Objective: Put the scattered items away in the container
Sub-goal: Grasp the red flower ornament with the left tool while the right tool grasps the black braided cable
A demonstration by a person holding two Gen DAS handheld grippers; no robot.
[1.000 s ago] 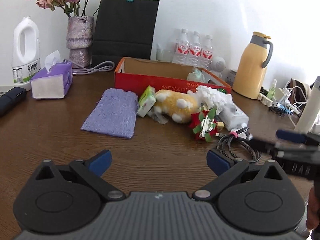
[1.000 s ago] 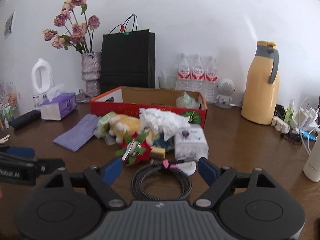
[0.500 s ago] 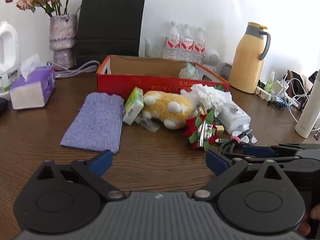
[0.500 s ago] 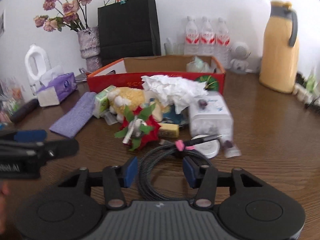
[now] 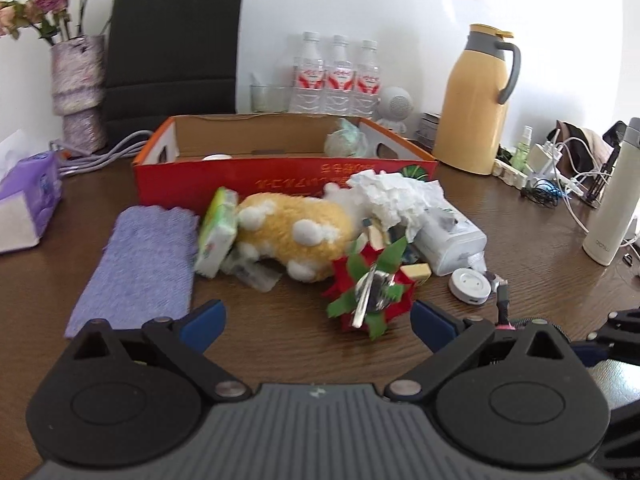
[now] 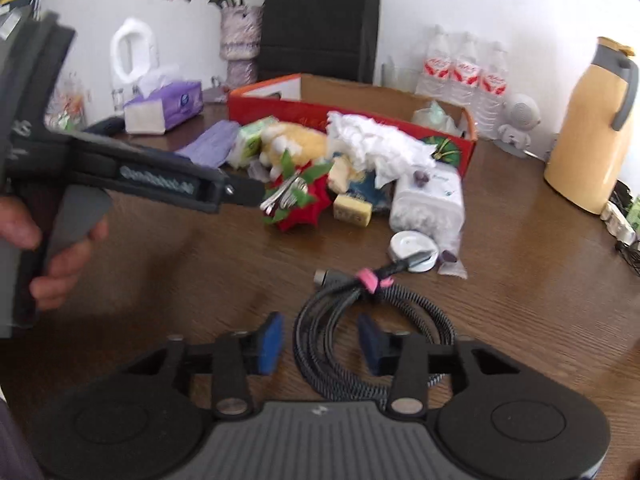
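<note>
Bare table before the left tongs; clutter pile fronting the box.

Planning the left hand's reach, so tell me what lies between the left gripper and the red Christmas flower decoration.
Only bare wooden table in the left wrist view: the left gripper is open, the red decoration just ahead.

Over the last second the right hand-held gripper has narrowed from a wide spread to a partial opening and advanced, so that its blue pads now flank the left side of the coiled black cable on the bench. The left hand-held gripper, jaws unchanged in spread, has moved closer to the red-and-green bow, which now lies just ahead of its fingertips.
</note>
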